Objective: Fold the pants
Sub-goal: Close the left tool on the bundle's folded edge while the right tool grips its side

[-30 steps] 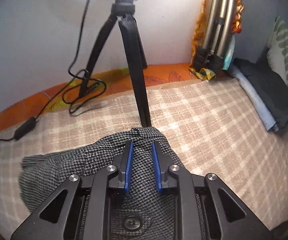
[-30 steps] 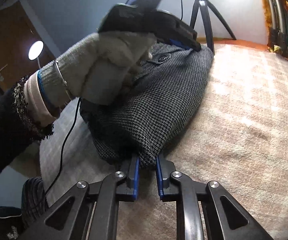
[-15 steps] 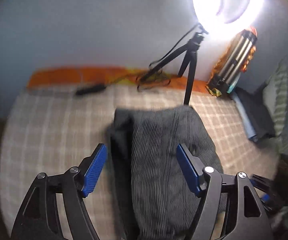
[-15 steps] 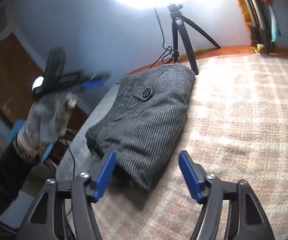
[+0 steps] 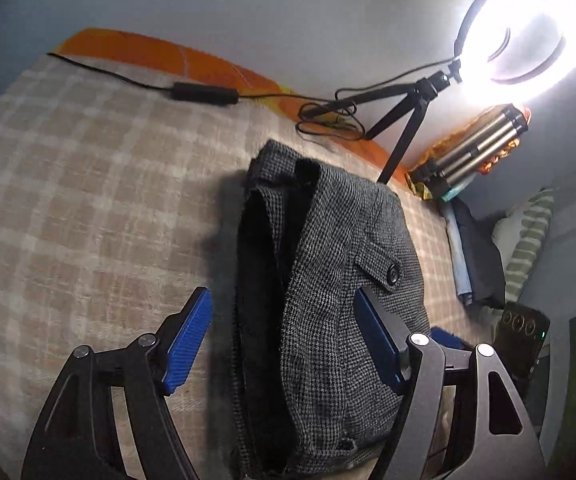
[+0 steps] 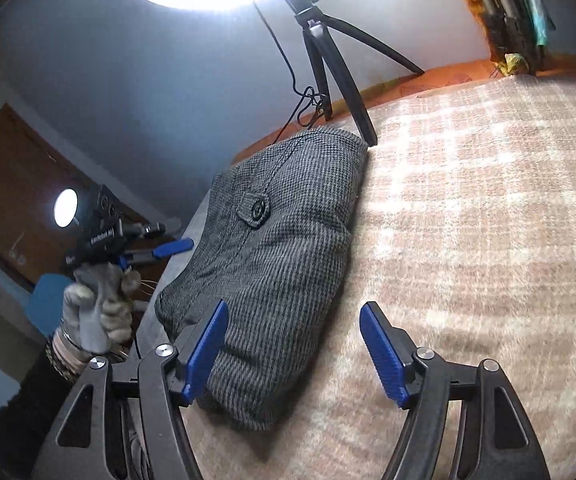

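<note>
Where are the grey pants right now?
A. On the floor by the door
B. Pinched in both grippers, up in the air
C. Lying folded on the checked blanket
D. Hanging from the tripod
C: the pants lie in a folded bundle on the checked blanket, and both the left gripper and the right gripper stand open, gripping nothing.

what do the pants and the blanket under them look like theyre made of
Pants: thick woven cloth, probably wool blend, matte; fine black-and-grey check, bulky folds, dark fuzzy inner face. Blanket: soft, slightly fuzzy woven fabric, matte; beige and pale checks with blurred edges.
</note>
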Motion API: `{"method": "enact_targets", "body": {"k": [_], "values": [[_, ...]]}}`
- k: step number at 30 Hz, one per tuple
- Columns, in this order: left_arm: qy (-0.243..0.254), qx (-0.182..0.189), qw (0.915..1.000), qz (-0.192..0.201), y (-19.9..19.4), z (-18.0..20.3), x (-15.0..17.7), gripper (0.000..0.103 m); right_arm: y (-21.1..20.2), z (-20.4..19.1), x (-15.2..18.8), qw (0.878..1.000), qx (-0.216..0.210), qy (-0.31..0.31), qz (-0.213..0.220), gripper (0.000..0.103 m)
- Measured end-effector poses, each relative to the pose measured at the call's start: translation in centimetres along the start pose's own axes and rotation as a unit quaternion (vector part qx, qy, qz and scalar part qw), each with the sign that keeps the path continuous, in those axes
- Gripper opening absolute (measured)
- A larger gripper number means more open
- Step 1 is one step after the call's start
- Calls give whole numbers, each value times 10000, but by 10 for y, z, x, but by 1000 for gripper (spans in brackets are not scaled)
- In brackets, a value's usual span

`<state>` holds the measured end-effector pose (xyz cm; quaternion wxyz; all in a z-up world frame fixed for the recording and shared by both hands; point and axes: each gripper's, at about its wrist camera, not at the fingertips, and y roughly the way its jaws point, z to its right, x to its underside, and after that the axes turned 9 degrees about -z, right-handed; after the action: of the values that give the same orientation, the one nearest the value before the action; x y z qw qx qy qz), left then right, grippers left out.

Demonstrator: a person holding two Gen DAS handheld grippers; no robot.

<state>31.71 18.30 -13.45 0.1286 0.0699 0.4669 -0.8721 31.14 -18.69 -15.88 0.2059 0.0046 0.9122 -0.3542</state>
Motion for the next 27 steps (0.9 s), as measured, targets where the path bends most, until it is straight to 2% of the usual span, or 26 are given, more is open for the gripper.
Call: {"method": "enact_targets", "body": {"k": [5,9,13,18,23,27], "values": [[139,38,9999,-95,16,3,-2,73,14,13,-17,9994,-135,304,-117,76],[215,-209,9995,-96,23,1,-5,73,23,19,-29,9989,-196,379,-200,76],[109,-108,9998,-157,33,-9,-11,73,38,24,-41,9984,-205,367,-385,75],[125,223,9997,-21,36,-11,-17,73,46,23,-50,9977,-350,234,-528,72],[369,387,9986,-4,42,-2,-18,72,54,26,-56,9957,-658,177,-627,69],[509,294,9983,20,47,6,-19,62,67,18,-59,9951,-746,34,-649,65]]}}
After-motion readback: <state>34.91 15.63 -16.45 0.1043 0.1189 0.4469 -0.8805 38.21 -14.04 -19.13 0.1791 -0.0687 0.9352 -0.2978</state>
